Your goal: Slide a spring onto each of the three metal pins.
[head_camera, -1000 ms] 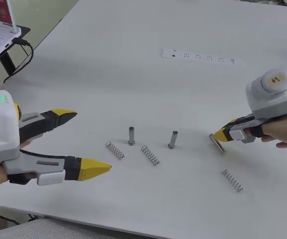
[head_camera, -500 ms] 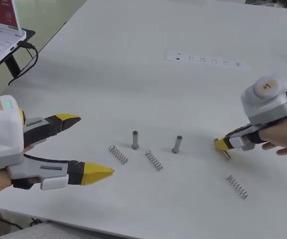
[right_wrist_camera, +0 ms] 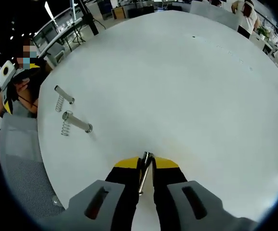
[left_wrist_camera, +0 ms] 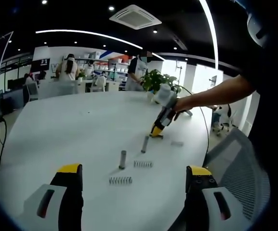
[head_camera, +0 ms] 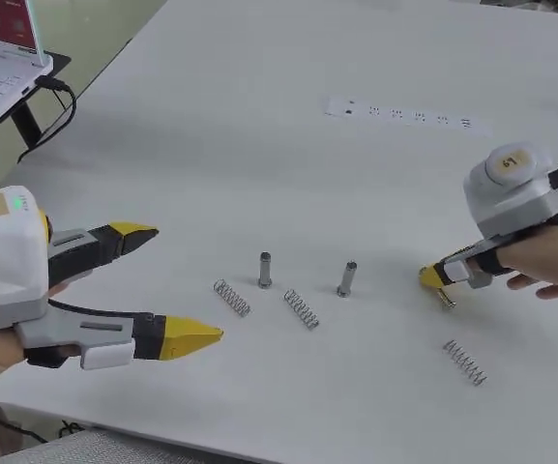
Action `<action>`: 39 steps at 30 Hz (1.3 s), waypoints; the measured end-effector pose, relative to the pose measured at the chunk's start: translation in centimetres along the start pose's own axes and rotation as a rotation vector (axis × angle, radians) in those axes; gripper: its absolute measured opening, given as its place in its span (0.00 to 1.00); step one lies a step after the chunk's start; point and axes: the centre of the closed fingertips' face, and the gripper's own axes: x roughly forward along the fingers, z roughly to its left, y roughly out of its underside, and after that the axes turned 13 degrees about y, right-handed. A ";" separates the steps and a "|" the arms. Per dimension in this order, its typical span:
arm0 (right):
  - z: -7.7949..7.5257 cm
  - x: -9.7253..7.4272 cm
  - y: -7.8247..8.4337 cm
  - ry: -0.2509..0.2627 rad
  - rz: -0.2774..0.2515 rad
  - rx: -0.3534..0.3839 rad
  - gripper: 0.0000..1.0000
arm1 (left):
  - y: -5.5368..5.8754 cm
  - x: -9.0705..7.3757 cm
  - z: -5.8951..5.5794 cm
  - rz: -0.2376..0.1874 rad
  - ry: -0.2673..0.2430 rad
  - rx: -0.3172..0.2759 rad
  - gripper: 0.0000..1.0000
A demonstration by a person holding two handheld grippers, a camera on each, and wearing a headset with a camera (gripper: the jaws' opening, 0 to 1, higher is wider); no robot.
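My right gripper (head_camera: 435, 278) is clenched on the third pin (right_wrist_camera: 144, 169), held low over the table (head_camera: 259, 116); can't tell if the pin touches it. My left gripper (head_camera: 187, 282) is spread wide and holds nothing, hovering at the left. Left pin (head_camera: 265, 270) and mid pin (head_camera: 347, 278) stand upright. Left spring (head_camera: 231, 298) and mid spring (head_camera: 301, 309) lie just beside them, right spring (head_camera: 463, 361) near my held pin. Step, I judge: stand this pin up. To do it well, I'd set it down square so it doesn't topple and release gently. Then I'd grip a spring near one end and line its bore up with the pin.
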 end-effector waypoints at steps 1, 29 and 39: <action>0.1 0.0 0.0 0.005 0.004 0.001 0.07 | 0.0 0.0 0.0 0.000 0.000 0.000 0.85; -0.1 -2.3 0.4 0.032 -0.103 0.062 0.04 | 0.0 0.5 -0.6 -0.009 0.008 0.002 0.85; -0.6 -3.3 0.6 0.052 -0.160 0.092 0.04 | -0.3 0.7 -1.0 -0.011 0.015 0.009 0.85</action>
